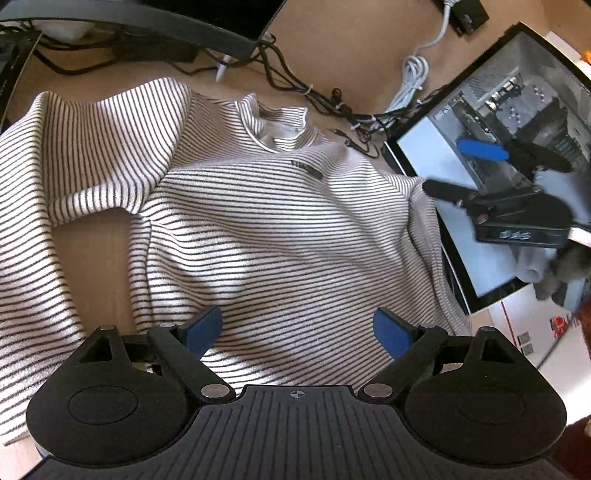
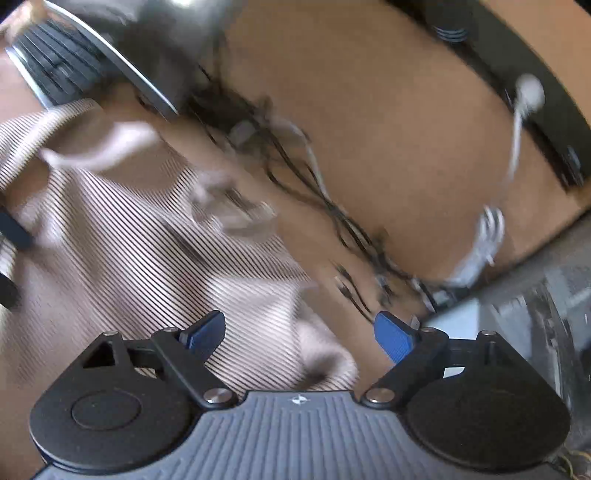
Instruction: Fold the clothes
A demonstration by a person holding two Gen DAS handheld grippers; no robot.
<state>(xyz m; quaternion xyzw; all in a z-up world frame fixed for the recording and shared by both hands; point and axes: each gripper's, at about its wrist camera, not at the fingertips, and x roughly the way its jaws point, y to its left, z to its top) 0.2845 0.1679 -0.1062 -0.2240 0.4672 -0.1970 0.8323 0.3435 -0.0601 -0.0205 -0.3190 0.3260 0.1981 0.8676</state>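
Note:
A white shirt with thin dark stripes (image 1: 258, 229) lies spread on the wooden table (image 1: 351, 55), collar (image 1: 280, 125) at the far side and one sleeve folded across at the left. My left gripper (image 1: 297, 332) hovers over the shirt's lower body, blue pads wide apart with only cloth beneath them, so it is open. My right gripper (image 1: 465, 170) shows off the shirt's right edge, fingers apart and empty. In the blurred right wrist view the shirt (image 2: 140, 258) fills the left side. There the right gripper (image 2: 299, 336) stands open above the shirt's edge.
Dark cables (image 1: 317, 96) and a coiled white cable (image 1: 413, 77) lie beyond the collar. A computer case with a glass side (image 1: 517, 122) stands at the right. A curved monitor stand (image 1: 147, 26) runs along the back, and a keyboard (image 2: 55, 62) is at the far left.

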